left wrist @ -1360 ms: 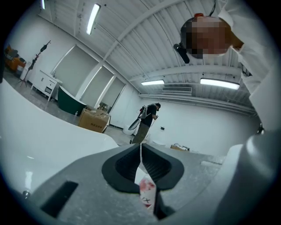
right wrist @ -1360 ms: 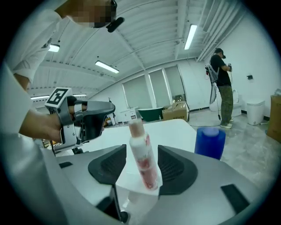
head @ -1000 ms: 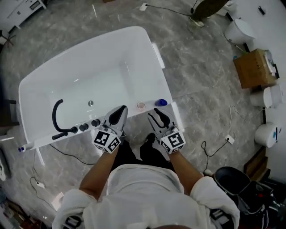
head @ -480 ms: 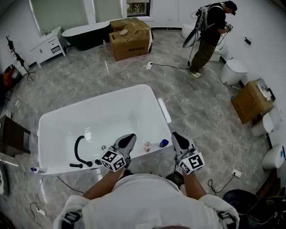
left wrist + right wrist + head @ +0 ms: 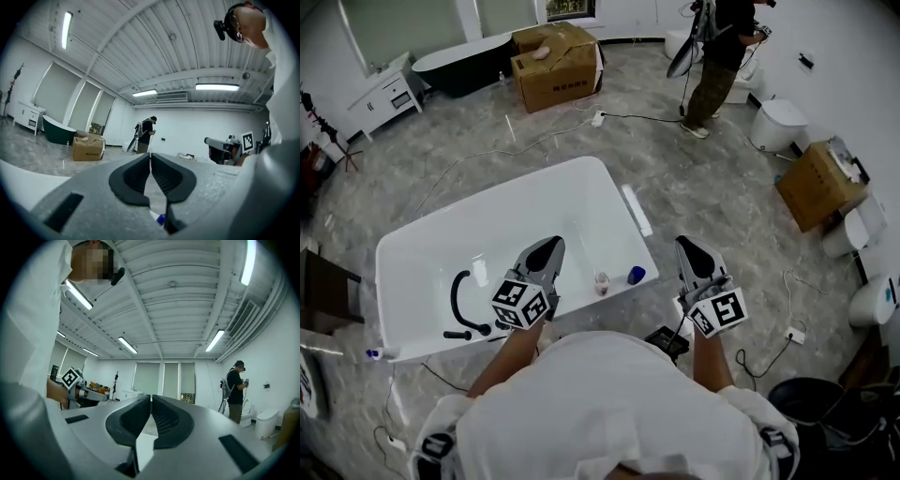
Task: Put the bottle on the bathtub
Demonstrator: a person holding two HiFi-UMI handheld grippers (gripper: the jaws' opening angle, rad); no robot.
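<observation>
Currently, both hand-held grippers sit at lower centre of the head view, each clenched with nothing between its jaws. The left gripper (image 5: 547, 247) is over the near side of the white freestanding bathtub (image 5: 516, 220); the right gripper (image 5: 690, 247) is right of it, over the grey marbled floor (image 5: 722, 187). The small clear pink-tinted bottle (image 5: 602, 282) stands upright on the tub's near rim, between both grippers and apart from them. Just beside it sits a small blue object (image 5: 636, 275), possibly a cap.
</observation>
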